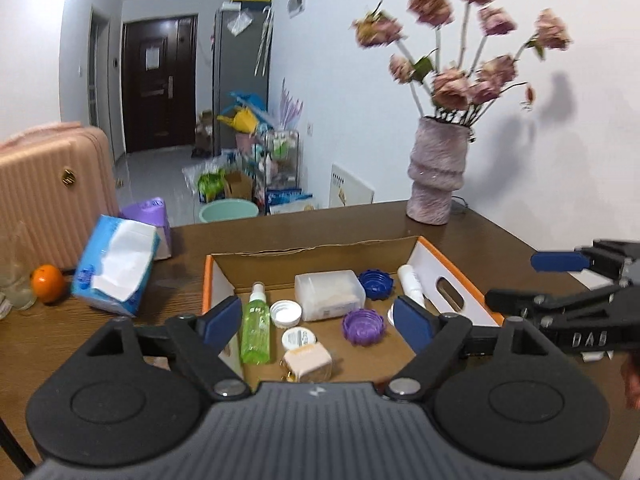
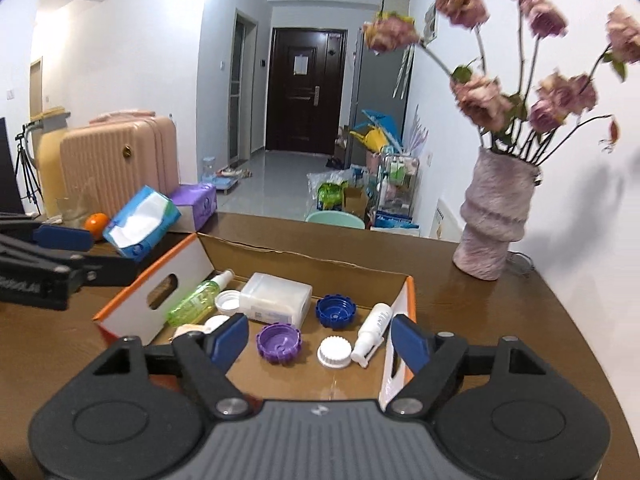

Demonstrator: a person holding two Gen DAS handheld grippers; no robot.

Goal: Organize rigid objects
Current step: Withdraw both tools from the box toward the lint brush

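While both grippers hang over the near edge of the brown counter (image 2: pixel 480 292), everything for the task sits in the open cardboard box (image 1: pixel 312 254) at the middle of it. Left gripper (image 1: pixel 320 320) is spread wide, nothing between its blue pads, poised above the box's near end. Right gripper (image 2: pixel 320 336) is just as wide and just as empty, hovering over the box from the other side; its right pad sits in front of the box's orange-edged end wall.

Down on the box floor, the green spray bottle (image 1: pixel 256 326) lies flat along the left wall, with a white cap (image 1: pixel 285 313) just beside it. Behind that cap lies the translucent plastic case (image 1: pixel 329 294), and next to the case, the blue ridged lid (image 1: pixel 376 283). Nearer in, the purple ridged lid (image 1: pixel 363 326) lies open side up. Over by the right wall, a white spray bottle (image 2: pixel 372 334) lies tilted, touching a round white lid (image 2: pixel 334 352). At the near left, a small round jar (image 1: pixel 298 338) and a beige block (image 1: pixel 307 364) sit together.

Off the box, a blue tissue pack (image 1: pixel 116 266) and an orange (image 1: pixel 48 283) rest toward the counter's left edge, and a pink vase (image 1: pixel 438 172) of dried flowers stands at the far right corner.
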